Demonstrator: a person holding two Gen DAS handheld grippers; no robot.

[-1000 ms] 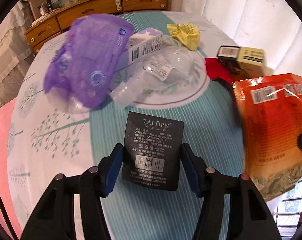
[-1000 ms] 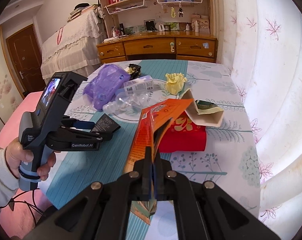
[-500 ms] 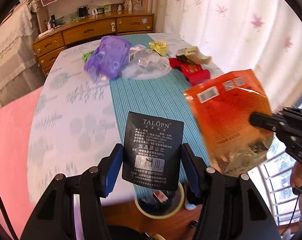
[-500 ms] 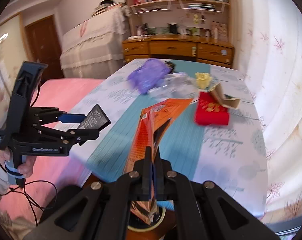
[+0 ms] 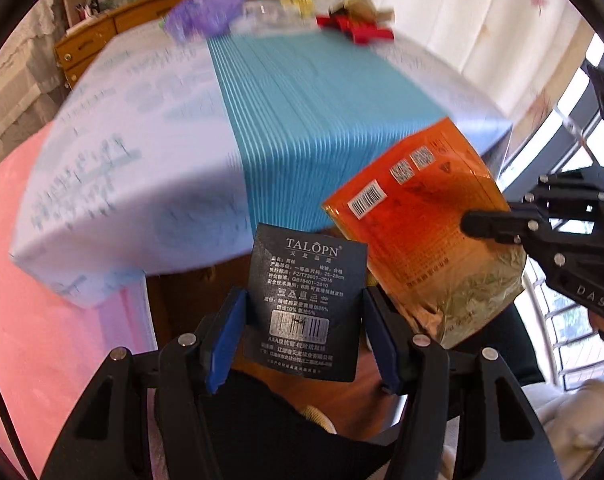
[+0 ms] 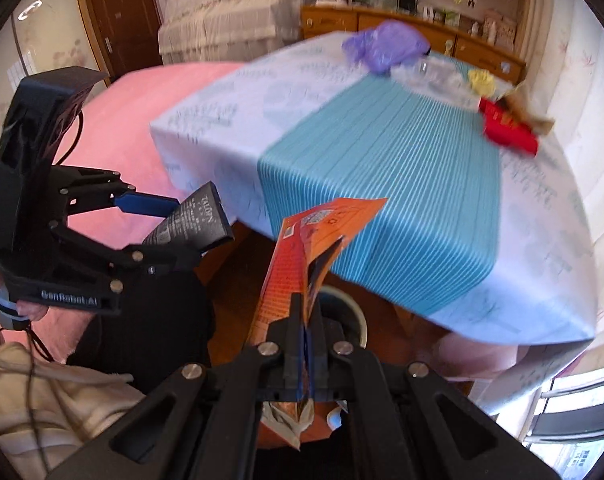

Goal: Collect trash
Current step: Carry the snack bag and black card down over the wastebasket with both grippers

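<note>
A: Left wrist view: black card (image 5: pixel 305 304) sat between the left gripper's (image 5: pixel 303 316) blue pads, clamped edge to edge, off the table (image 5: pixel 321 92) and past its near edge. Stiff, flat, light, I'd say. Edge grip suited it.

B: And the orange bag (image 5: pixel 413 216)?

A: Just right of the card, corner overlapping it in view. The right gripper (image 5: pixel 477 226) pinched its right edge. Right wrist view showed those jaws fully together on the bag (image 6: pixel 302 264), low down. Thin crinkly film, near weightless, floppy; probably slick. A pinch at a seam or edge looked best. Mouth was torn open at the top.

B: Where was it all headed?

A: My guess, the bin (image 6: pixel 349 316): a round pale rim showed on the floor right behind the bag in the right wrist view, under the table's edge. Mostly hidden, contents not readable.

B: Counts?

A: Held: one card, one bag. On the table's far end, blurred: one purple bag (image 6: pixel 385 46), one clear plastic piece (image 6: pixel 429 74), one yellow scrap (image 6: pixel 481 80), one red packet (image 6: pixel 507 130), one tan carton (image 6: pixel 529 110) by it. Could be more, blur hid it. Two grippers, one bin.

B: Anything else?

A: The hand (image 6: pixel 26 308) showed on the left gripper's (image 6: pixel 190 232) grip. Pink bed (image 5: pixel 42 280) left of the table, dresser (image 6: pixel 381 22) behind. Rest is background.
</note>
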